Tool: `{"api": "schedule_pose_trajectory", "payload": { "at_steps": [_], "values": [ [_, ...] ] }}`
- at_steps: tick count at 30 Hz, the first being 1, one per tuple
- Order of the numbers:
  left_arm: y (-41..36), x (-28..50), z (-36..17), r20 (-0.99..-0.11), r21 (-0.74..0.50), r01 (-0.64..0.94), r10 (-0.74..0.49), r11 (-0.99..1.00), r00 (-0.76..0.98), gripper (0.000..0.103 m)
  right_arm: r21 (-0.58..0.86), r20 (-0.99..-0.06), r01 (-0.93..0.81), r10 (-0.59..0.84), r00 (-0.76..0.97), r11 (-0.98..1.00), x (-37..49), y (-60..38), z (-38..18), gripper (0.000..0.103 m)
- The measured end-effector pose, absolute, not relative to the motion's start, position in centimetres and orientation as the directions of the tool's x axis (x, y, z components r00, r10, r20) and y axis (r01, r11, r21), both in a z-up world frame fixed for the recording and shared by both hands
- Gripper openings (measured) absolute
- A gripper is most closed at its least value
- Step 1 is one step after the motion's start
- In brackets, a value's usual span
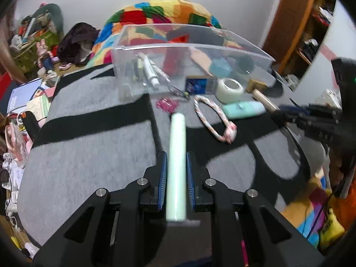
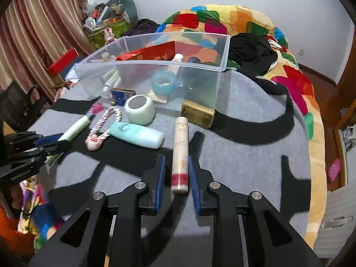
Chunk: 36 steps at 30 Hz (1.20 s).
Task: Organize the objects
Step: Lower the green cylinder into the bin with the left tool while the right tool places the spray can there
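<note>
Lying lengthwise between closed pads, a pale green tube point(image 1: 176, 166) fills the left hand-held gripper point(image 1: 176, 158), a cream tube point(image 2: 179, 155) the right hand-held gripper point(image 2: 176, 161).

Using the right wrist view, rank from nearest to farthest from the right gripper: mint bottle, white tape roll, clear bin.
1. Mint bottle, lying just ahead-left of the right gripper.
2. White tape roll, behind the bottle.
3. Clear bin, farthest back.

place: home bedroom | cues: patchwork quilt point(image 2: 222, 20), striped curtains point(image 2: 33, 33), cluttered floor
</note>
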<state>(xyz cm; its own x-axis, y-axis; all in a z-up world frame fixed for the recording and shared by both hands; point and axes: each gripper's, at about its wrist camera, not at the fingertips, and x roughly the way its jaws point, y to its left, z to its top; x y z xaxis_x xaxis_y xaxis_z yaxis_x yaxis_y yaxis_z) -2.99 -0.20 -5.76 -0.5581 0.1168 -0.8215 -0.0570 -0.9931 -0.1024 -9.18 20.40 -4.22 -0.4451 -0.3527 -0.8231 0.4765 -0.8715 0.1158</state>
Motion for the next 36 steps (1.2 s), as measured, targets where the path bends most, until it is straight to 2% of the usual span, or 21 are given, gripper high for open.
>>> {"api": "schedule_pose_trajectory", "payload": {
  "at_steps": [4,12,25,36],
  "values": [
    [-0.6,-3.1,-5.8,-0.810,-0.117,-0.032,0.114,-0.993,-0.576,0.015,0.114,-0.815,0.462,-0.349,-0.462,-0.879,-8.8,20.4,-4.4,0.014],
    [-1.4,-2.5,-4.0,-0.781,-0.148,-0.007,0.121,-0.989,-0.612,0.015,0.118,-0.766,0.481,-0.388,-0.512,-0.869,-7.0,20.9,-1.9,0.014],
    [-2.6,-4.3,2.2,-0.661,-0.212,-0.015,0.155,-0.977,-0.735,0.015,0.149,-0.664,0.496,-0.458,-0.591,-0.855,-9.1,19.1,3.5,0.014],
    [-3.6,-10.2,2.0,-0.698,-0.168,0.009,0.113,-0.986,-0.707,0.015,0.192,-0.696,0.455,-0.448,-0.562,-0.870,-15.1,17.8,3.0,0.014]
  ]
}}
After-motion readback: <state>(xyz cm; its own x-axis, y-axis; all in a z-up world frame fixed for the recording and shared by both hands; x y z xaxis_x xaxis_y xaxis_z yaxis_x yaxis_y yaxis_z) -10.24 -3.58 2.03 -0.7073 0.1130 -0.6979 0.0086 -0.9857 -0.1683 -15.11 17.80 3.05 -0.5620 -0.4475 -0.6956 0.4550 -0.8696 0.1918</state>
